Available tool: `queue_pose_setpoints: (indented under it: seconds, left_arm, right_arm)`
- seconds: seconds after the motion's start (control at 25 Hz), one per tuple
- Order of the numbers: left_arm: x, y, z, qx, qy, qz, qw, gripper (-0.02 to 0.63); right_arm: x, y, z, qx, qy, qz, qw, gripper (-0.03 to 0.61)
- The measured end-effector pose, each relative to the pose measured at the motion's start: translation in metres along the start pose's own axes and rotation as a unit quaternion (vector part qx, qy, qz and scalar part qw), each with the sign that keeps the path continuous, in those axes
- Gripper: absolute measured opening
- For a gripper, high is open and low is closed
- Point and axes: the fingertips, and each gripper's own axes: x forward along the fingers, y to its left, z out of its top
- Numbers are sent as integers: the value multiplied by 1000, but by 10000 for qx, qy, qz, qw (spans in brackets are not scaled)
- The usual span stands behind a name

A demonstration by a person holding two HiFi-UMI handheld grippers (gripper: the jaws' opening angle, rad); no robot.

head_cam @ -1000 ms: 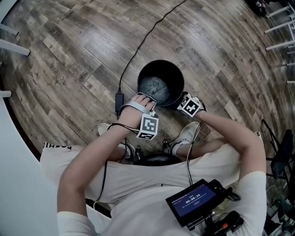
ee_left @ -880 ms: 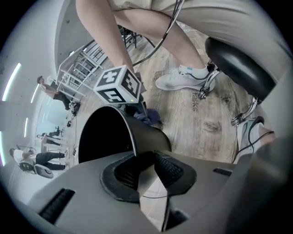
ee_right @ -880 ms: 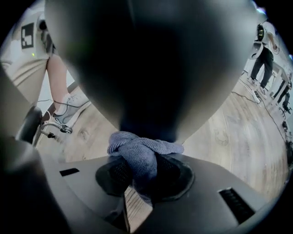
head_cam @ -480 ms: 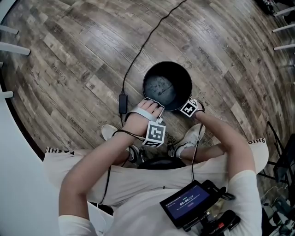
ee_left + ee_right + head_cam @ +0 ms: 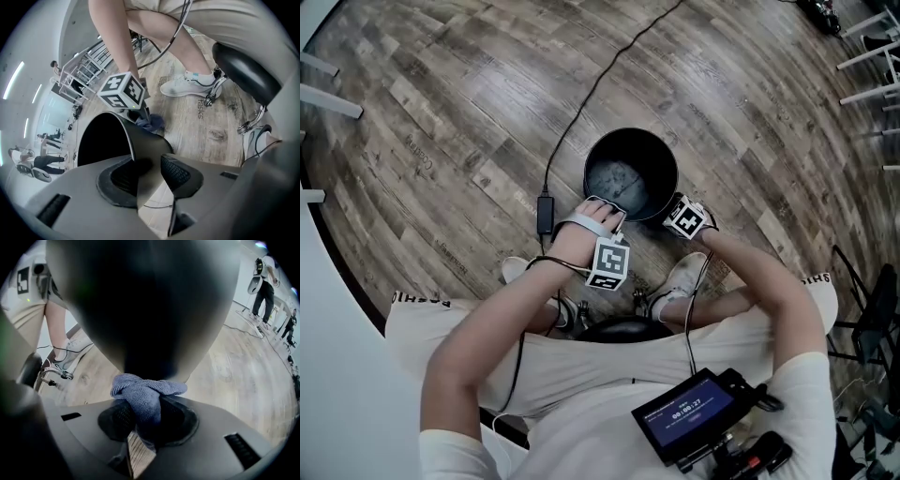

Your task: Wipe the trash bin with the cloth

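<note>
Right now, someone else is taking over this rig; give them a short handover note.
Left tool: jaws opening, astride the rim of the trash bin.
Right tool: shut on the blue-grey cloth, held against the bin's outer side.
Bin stands upright on the wooden floor.
Done: how much is wiped can't be judged.
Left: steady the bin, wipe its sides and inside.

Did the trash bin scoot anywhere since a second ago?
No, not that I can see. The trash bin sits just as far up and right of the black adapter on the floor as before; only the camera wobbled.
</note>
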Motion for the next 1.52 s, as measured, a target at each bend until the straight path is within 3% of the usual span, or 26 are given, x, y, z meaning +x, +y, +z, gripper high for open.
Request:
queue_pose_setpoints:
  seconds: [0.16,0.36,0.64,0.88,1.16,1.52]
  left_arm:
    - [-2,3,-11,-2,168,96,9998,156]
    - [-4,8,-34,-169,343,98,9992,158]
    - [-5,1,-30,-72,402,129,9991,137]
    - [-7,-4,-10,125,267,128,9995,115]
    - [-7,-5,-5,196,183,88,9996,107]
    - [-8,-5,-4,260,90,10,9996,107]
  right_arm:
    - [-50,-2,14,328,-71,-66,9994,97]
    - [-109,14,24,704,569,276,9955,97]
    - [-166,33,57,604,5,332,9976,97]
    - [-142,40,63,61,24,108,9999,97]
    - [-88,26,41,-424,192,20,9989,97]
    - [-3,8,3,-181,226,129,9995,97]
